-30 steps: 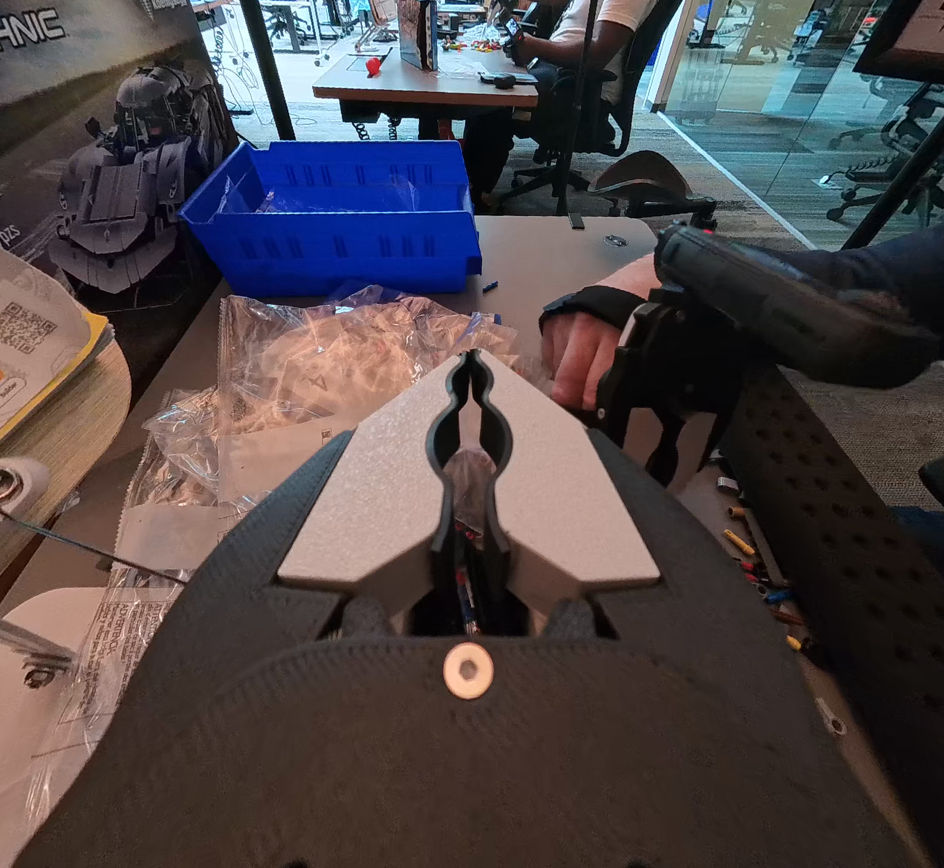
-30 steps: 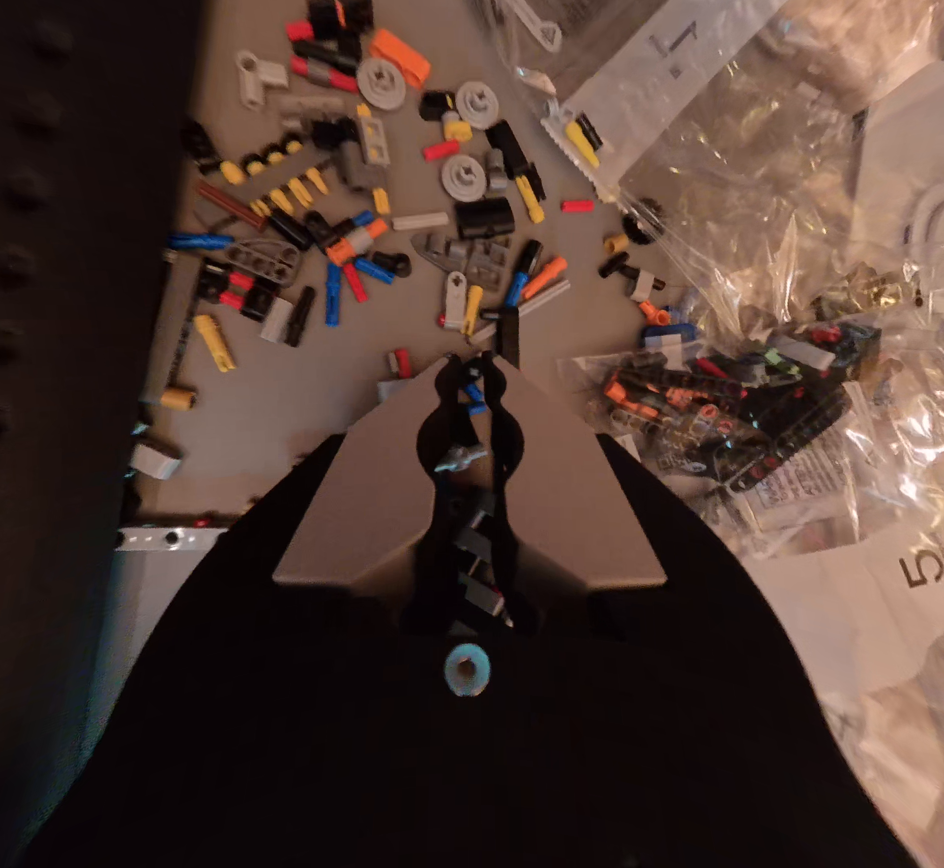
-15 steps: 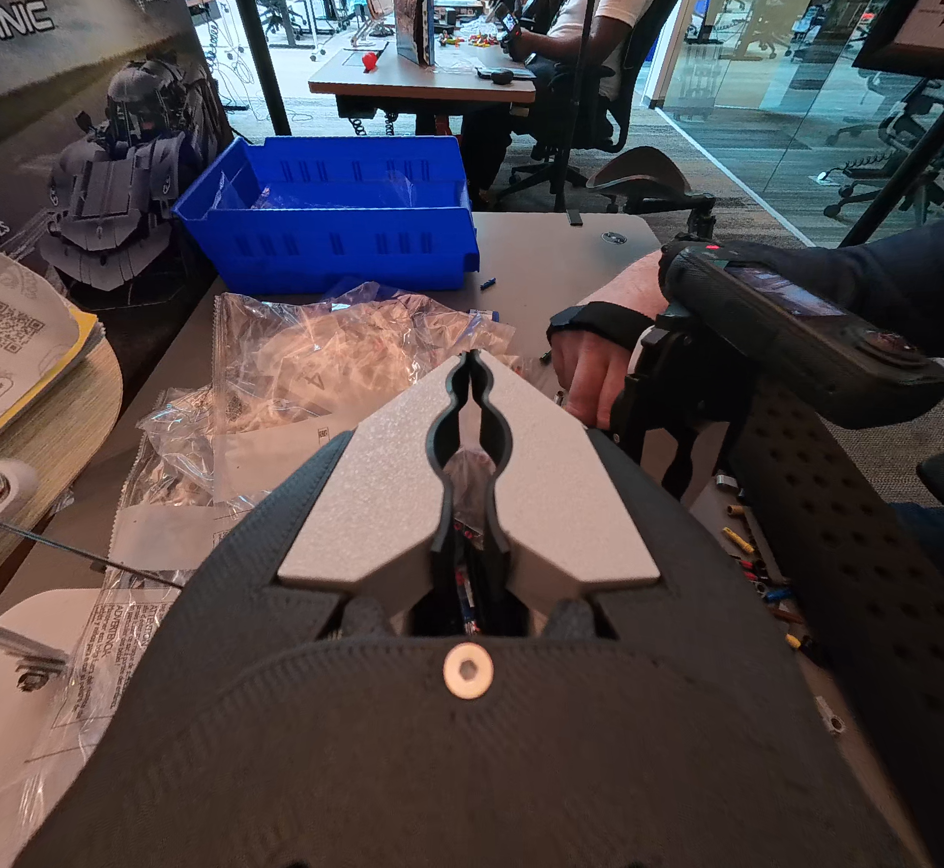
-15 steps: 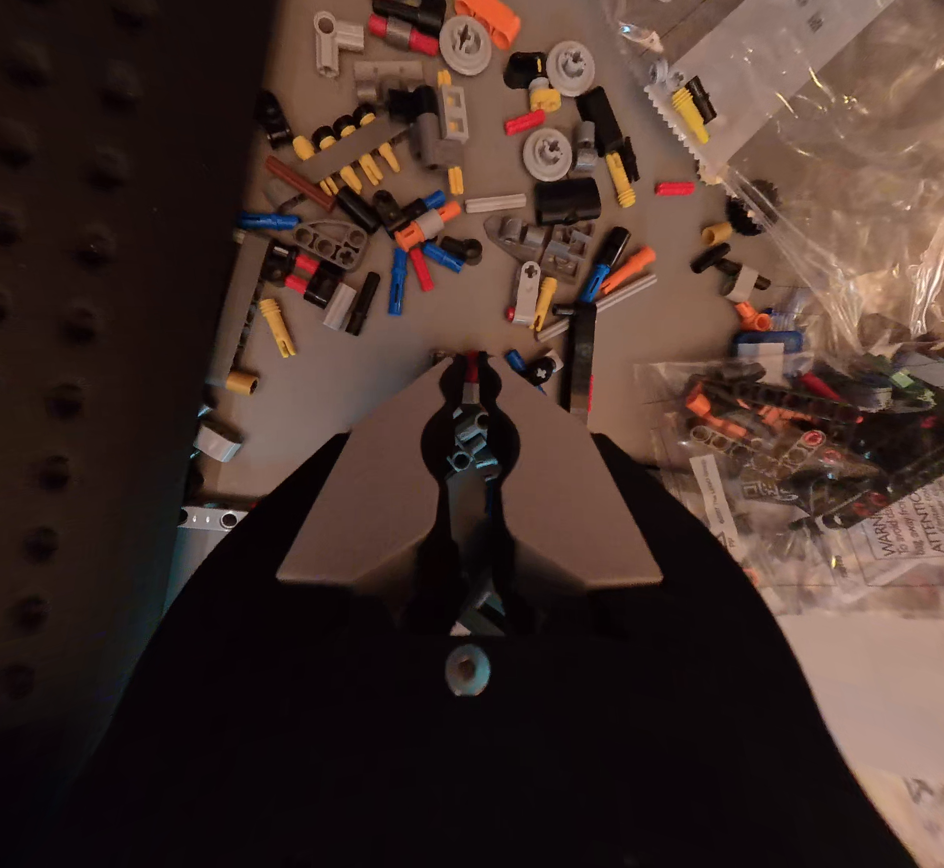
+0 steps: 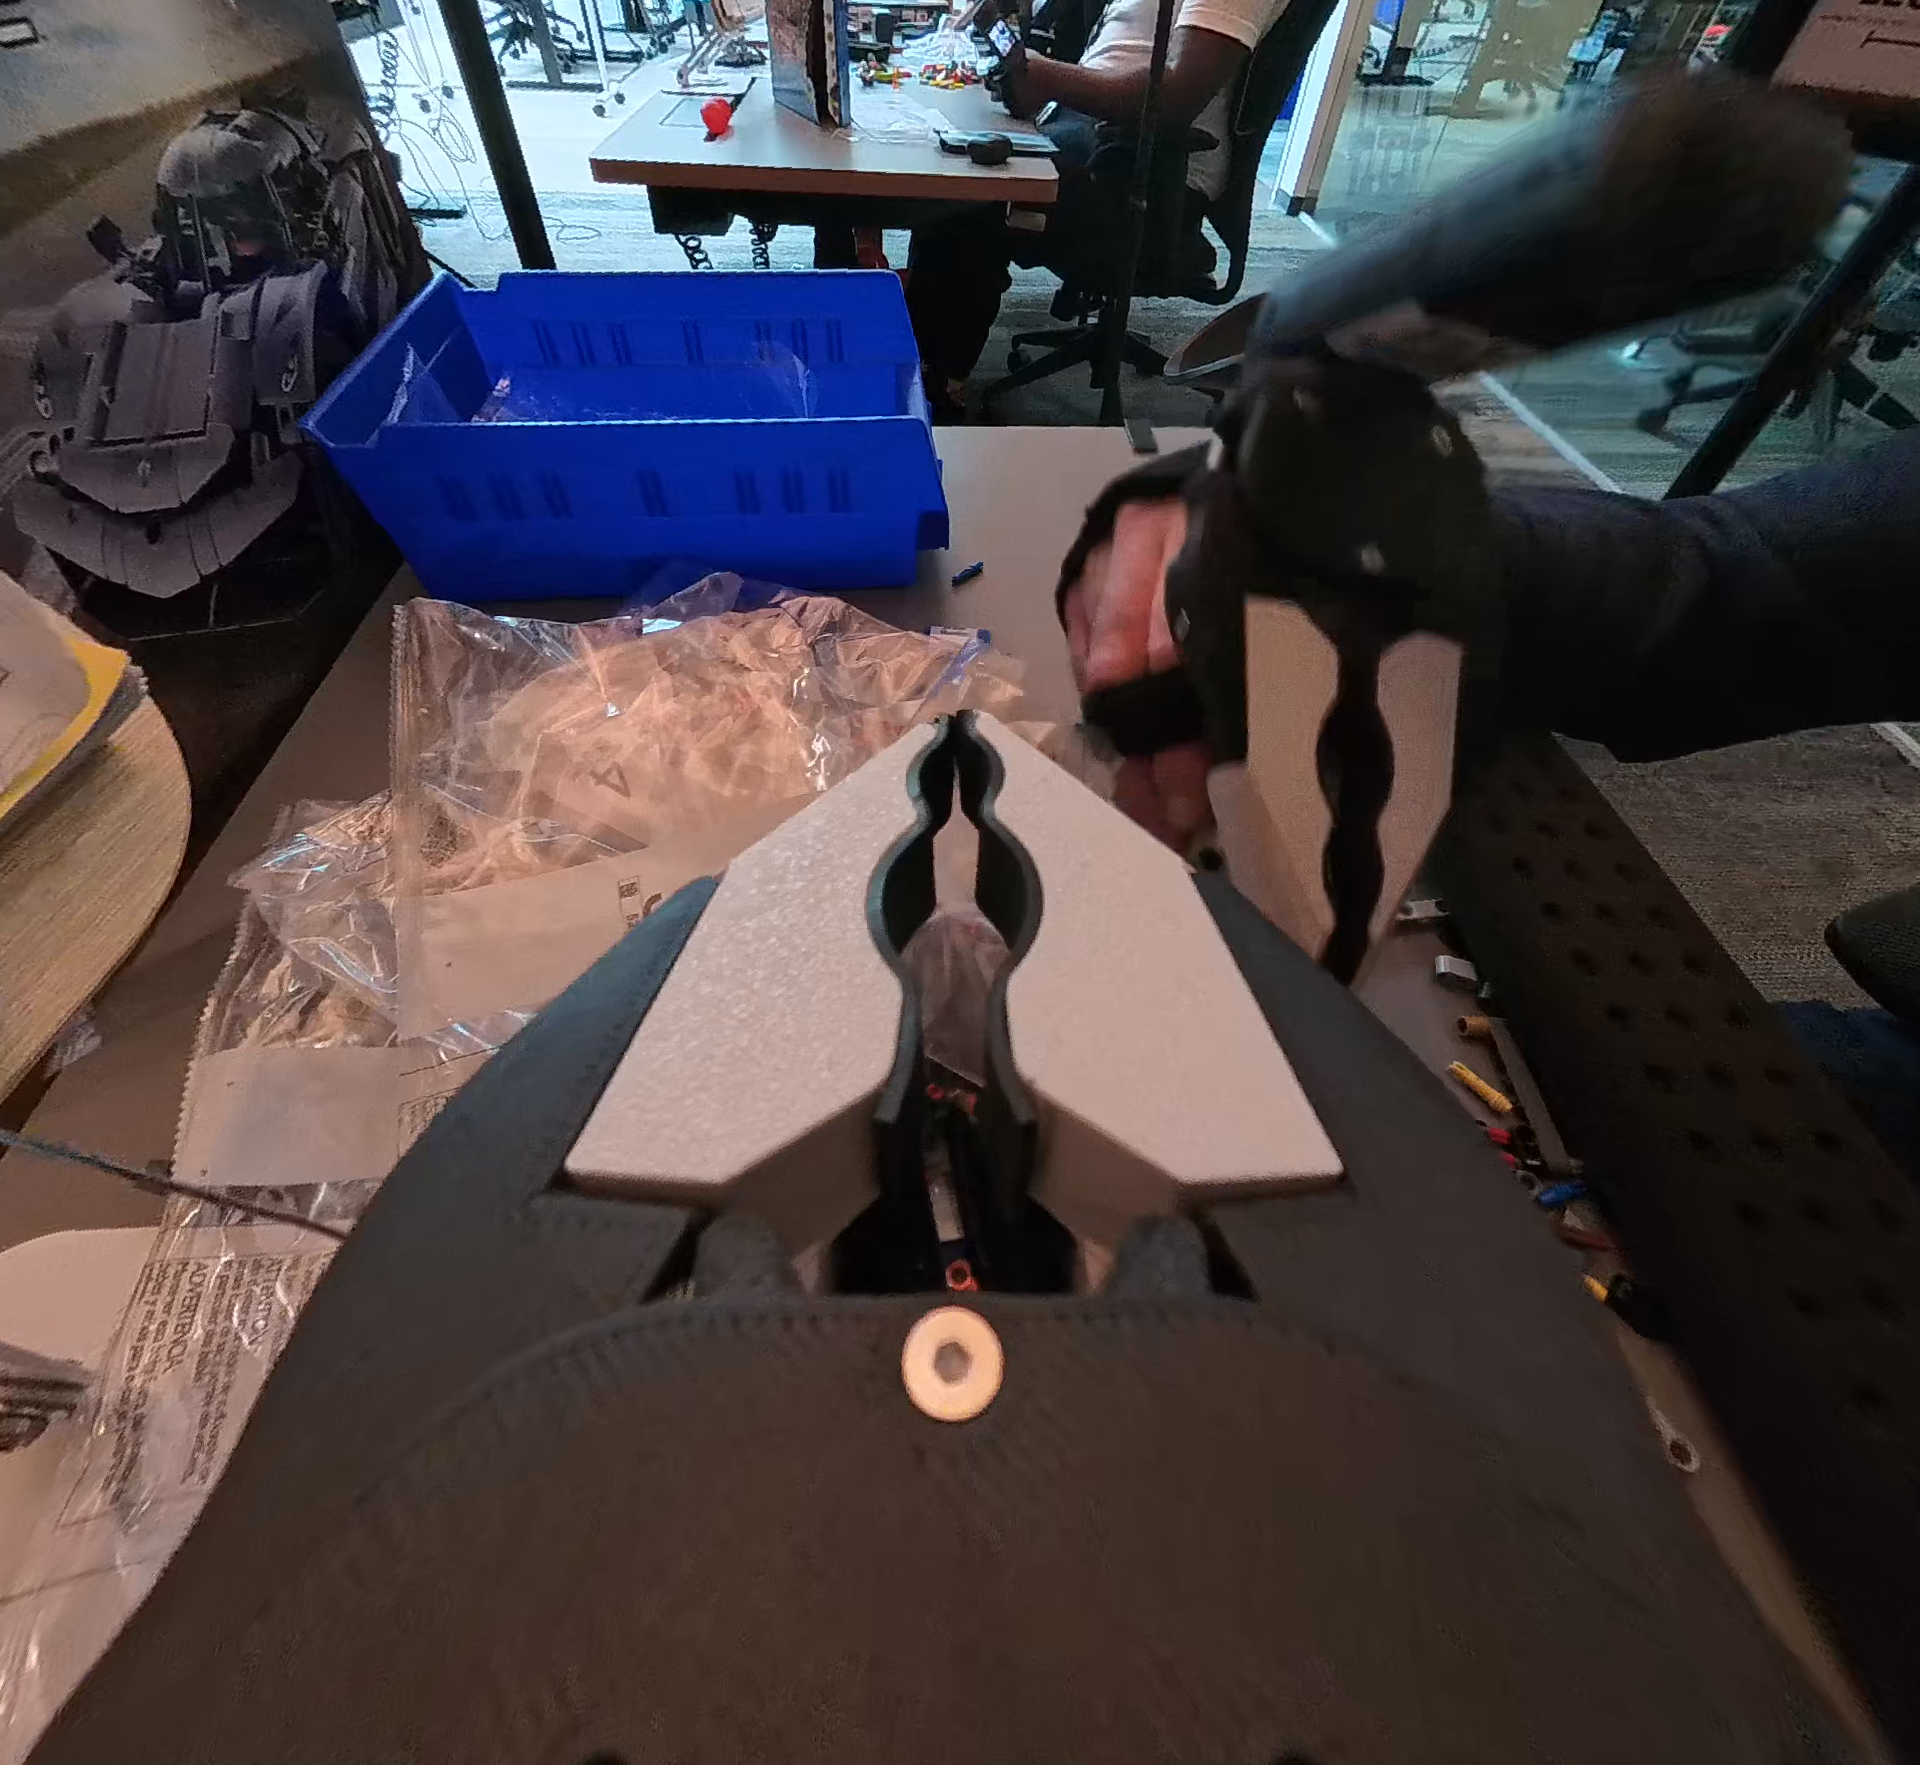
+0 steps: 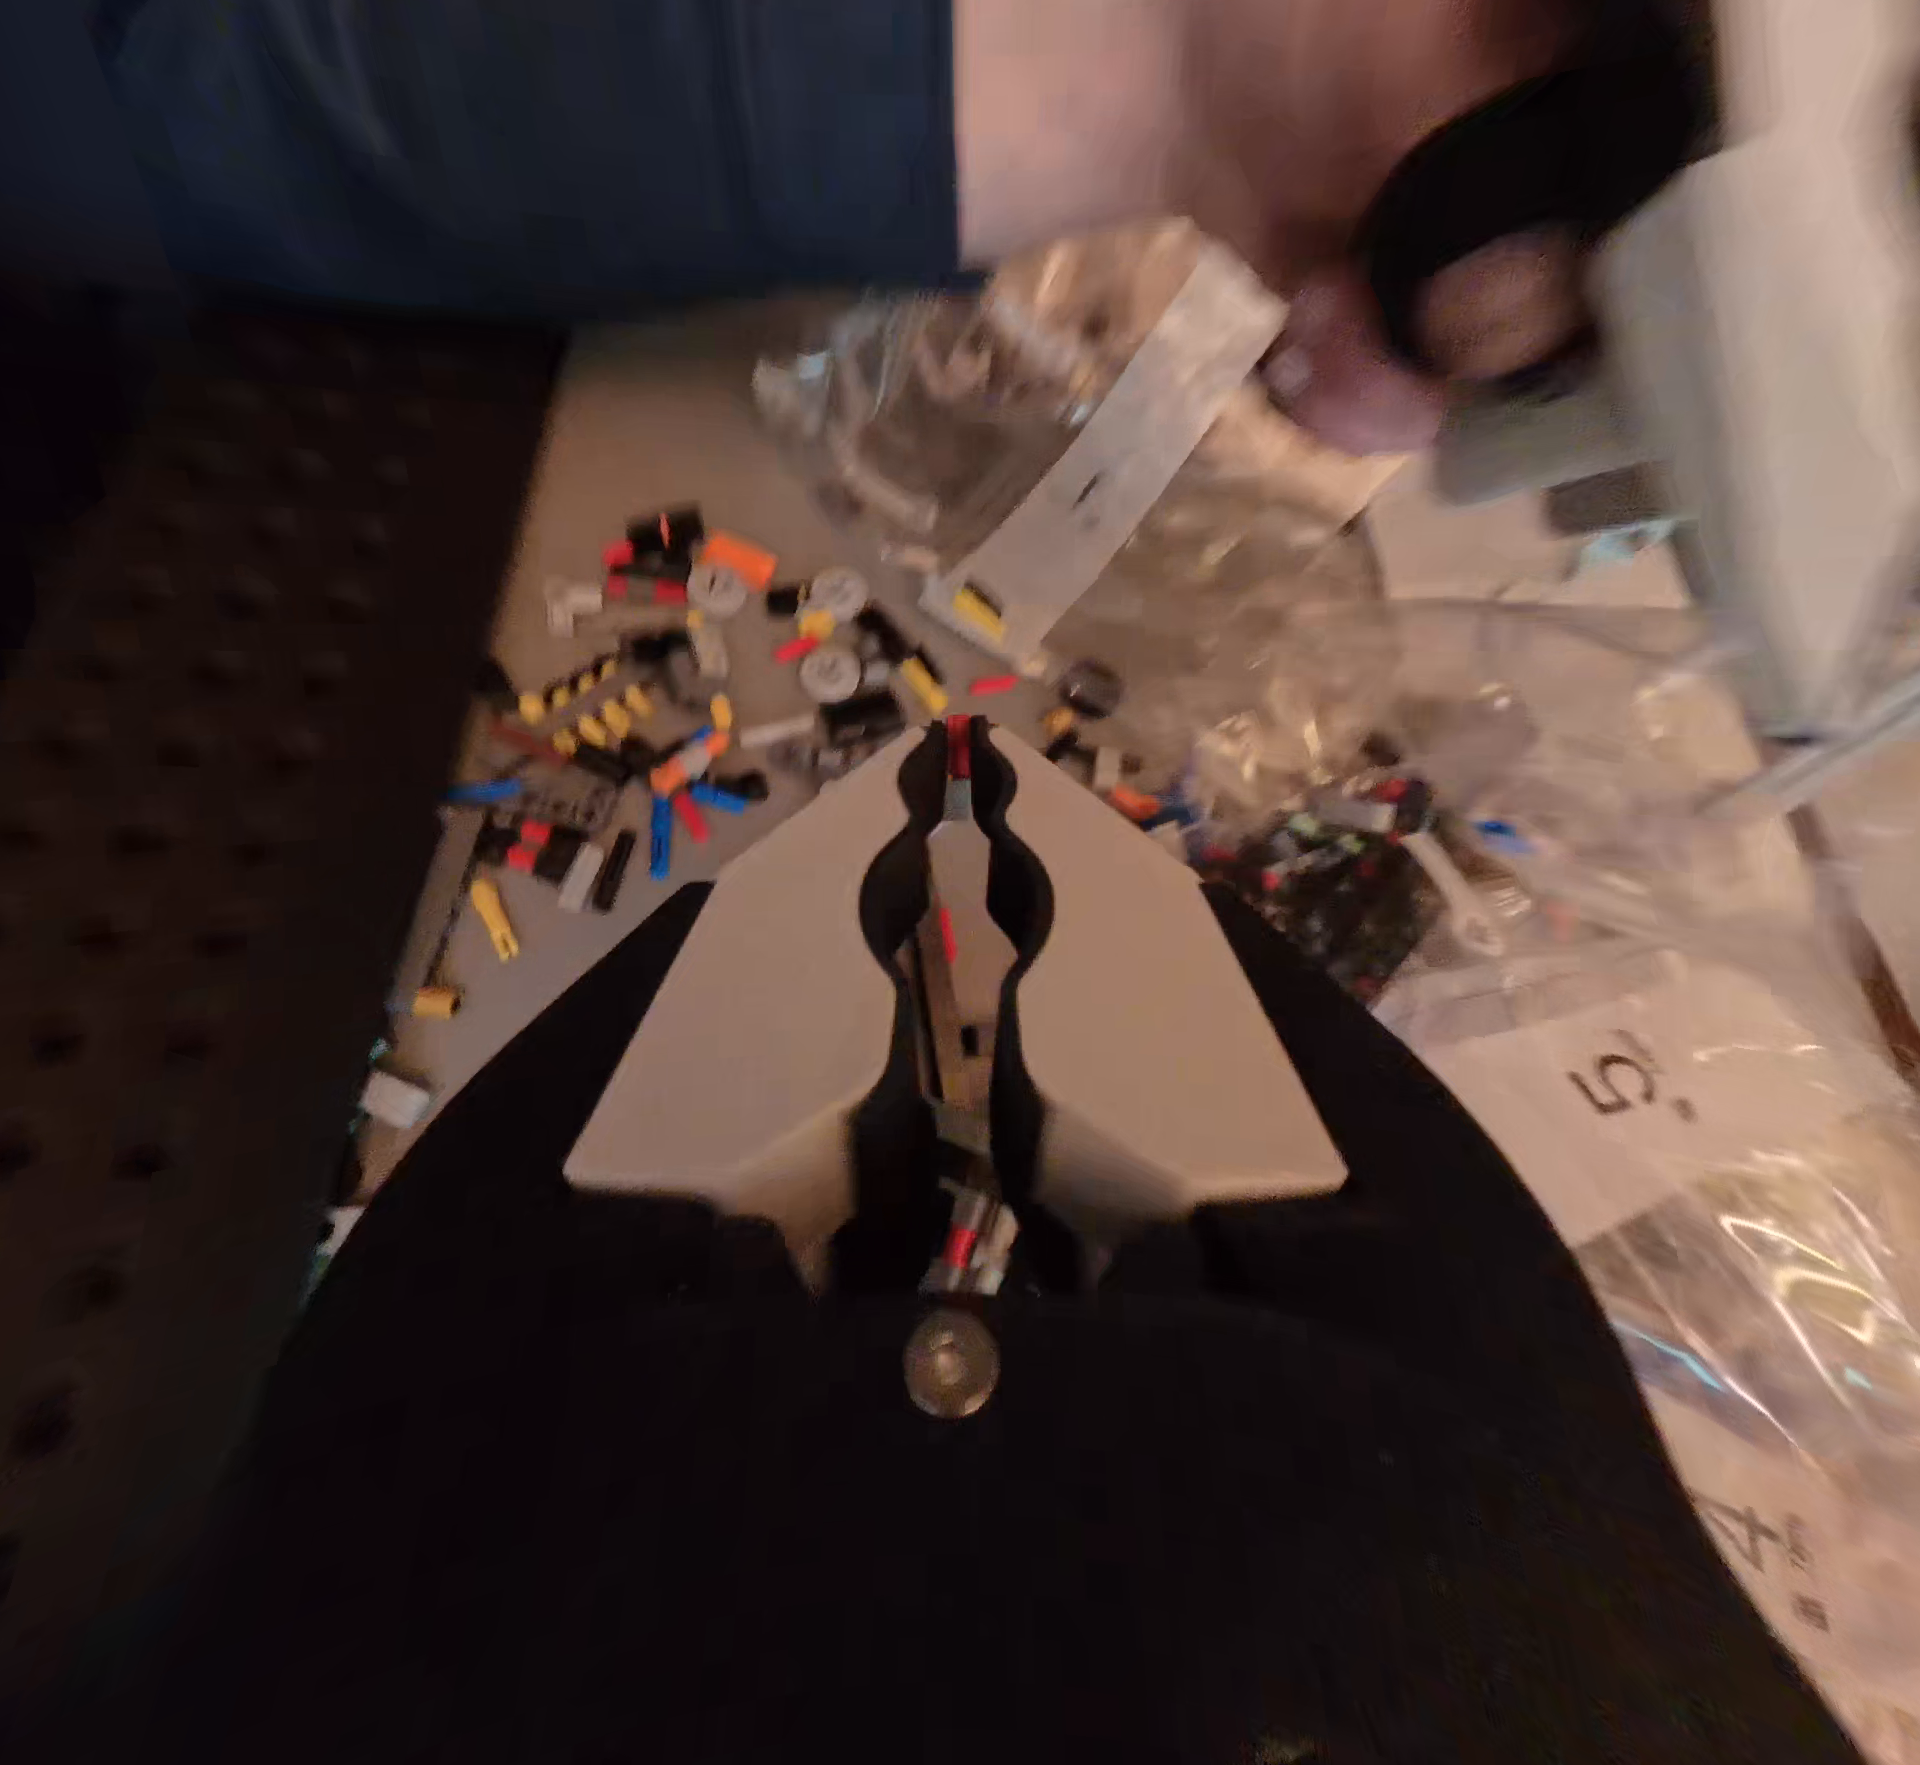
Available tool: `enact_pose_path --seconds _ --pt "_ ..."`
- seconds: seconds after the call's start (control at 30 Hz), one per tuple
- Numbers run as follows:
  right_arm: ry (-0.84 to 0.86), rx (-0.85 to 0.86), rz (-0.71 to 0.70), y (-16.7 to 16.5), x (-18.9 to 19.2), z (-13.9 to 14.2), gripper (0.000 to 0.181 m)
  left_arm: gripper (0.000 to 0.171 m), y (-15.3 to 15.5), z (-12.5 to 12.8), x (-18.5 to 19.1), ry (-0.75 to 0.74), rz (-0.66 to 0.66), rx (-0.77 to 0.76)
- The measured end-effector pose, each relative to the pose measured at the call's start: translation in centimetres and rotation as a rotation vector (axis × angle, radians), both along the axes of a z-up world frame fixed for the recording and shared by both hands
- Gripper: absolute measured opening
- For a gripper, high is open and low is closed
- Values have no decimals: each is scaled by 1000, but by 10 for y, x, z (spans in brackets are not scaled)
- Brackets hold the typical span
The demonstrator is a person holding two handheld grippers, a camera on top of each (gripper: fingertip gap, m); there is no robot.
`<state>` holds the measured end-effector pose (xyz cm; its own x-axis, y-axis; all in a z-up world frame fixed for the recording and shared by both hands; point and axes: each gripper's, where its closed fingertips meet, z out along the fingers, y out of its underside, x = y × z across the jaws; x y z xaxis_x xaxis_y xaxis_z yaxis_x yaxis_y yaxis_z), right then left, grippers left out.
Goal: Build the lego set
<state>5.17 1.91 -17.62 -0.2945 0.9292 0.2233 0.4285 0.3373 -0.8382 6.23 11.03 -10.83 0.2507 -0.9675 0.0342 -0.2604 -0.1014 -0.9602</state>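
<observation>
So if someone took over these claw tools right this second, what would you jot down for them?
Left claw: shut, nothing seen in it, above the clear bags.
Right claw: shut on what looks like a small red-and-grey piece, raised over the table; the view is blurred.
Loose pieces lie scattered on the table, a bag of dark parts beside them, and the blue bin at the far edge.
Done: one bag apparently emptied.
Left: nearly everything; no built section in view.
</observation>
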Motion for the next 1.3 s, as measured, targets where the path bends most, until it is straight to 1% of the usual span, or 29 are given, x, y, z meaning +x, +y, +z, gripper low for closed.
enact_pose_path --seconds 0.07,0.17,0.33,0.43,0.57,0.77,1.0,1.17,1.3 --pt "125 -70 -32 9 3 25 0 0 -2 -1 3 1 -13 -5" --pt "238 -163 -66 21 10 47 1 0 -5 -6 8 13 -39 -17" --pt "389 -171 -175 47 21 72 1 0 -11 -14 16 36 -82 -35" --pt "440 -136 -233 58 27 81 1 0 -14 -16 20 36 -99 -40" --pt "451 -135 -255 63 27 81 1 0 -17 -17 24 33 -119 -43" --pt "440 -165 -250 64 28 77 1 0 -18 -18 24 38 -126 -48" --pt "374 -150 -262 66 25 64 1 0 -21 -28 23 86 -141 -67" --pt "336 -111 -268 65 21 56 1 0 -21 -22 22 54 -144 -64" --pt "340 -106 -265 64 21 57 1 0 -20 -19 21 33 -139 -62"
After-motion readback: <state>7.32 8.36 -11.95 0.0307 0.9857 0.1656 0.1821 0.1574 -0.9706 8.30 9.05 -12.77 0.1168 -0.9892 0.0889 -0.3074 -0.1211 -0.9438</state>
